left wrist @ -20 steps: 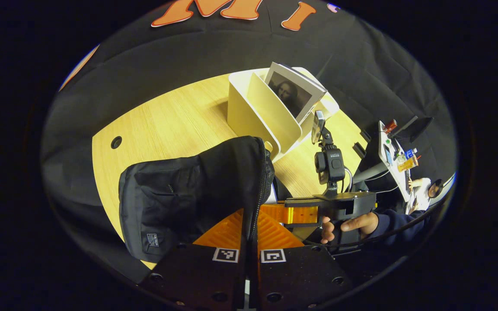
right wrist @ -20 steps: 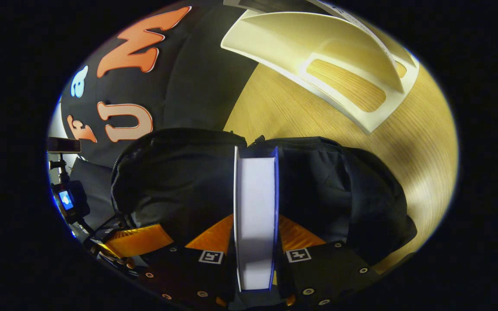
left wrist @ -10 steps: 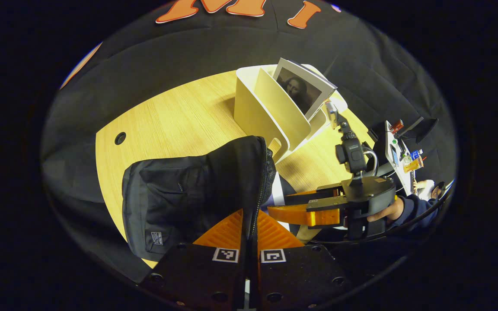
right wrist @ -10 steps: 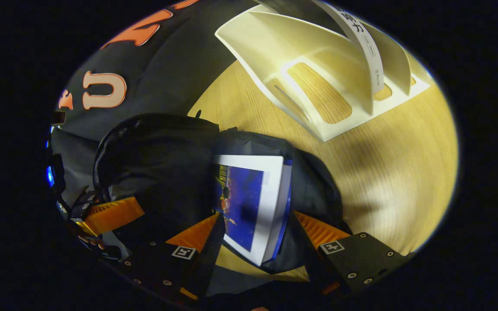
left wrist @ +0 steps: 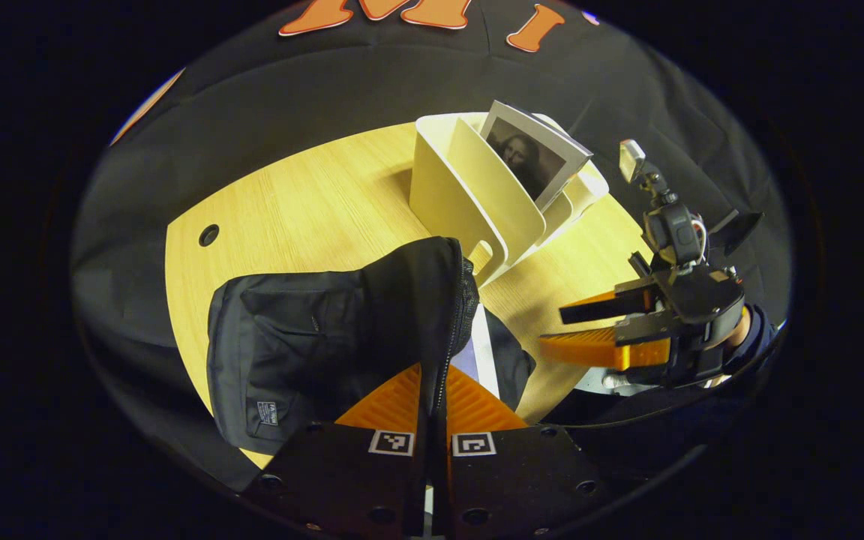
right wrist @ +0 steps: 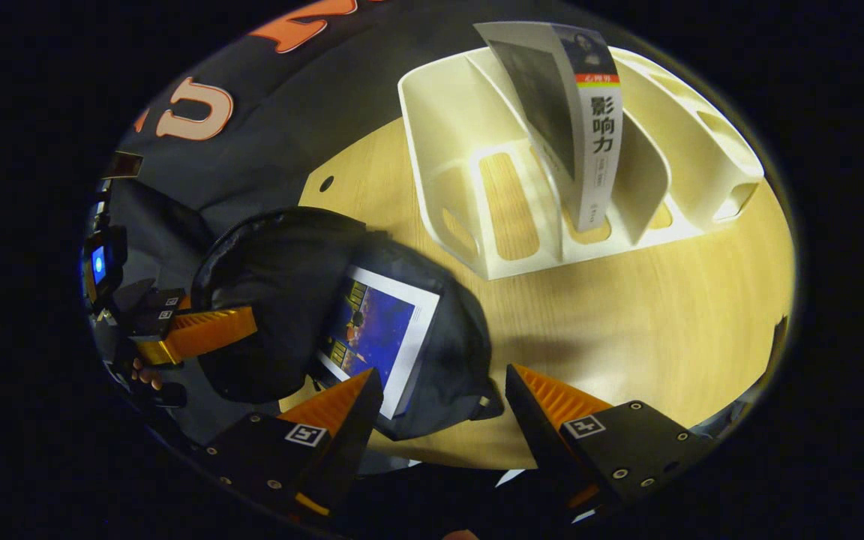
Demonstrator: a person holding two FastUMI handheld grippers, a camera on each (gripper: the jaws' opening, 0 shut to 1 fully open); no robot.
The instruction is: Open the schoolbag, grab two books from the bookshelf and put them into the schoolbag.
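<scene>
Left gripper view: the left tongs (left wrist: 432,390) are pinched tight on the zippered edge of the black schoolbag (left wrist: 312,337), holding that flap up off the wooden surface (left wrist: 304,202). A sliver of a book (left wrist: 479,346) pokes out of the bag's mouth right behind the flap. Further back sits the cream bookshelf (left wrist: 462,202) with one book (left wrist: 533,154) leaning in a slot. Off to the side the right tongs (left wrist: 589,330) hang above the surface, spread apart with nothing in them. Right gripper view: the right tongs (right wrist: 439,401) are wide open over the bag (right wrist: 274,285), and the blue-cover book (right wrist: 376,334) lies inside the open bag, cover up. The bookshelf (right wrist: 462,150) holds a single grey book (right wrist: 574,127), tilted in one of the middle compartments; the compartment nearest the bag has nothing in it. The left tongs (right wrist: 199,334) clamp the bag's far edge.
</scene>
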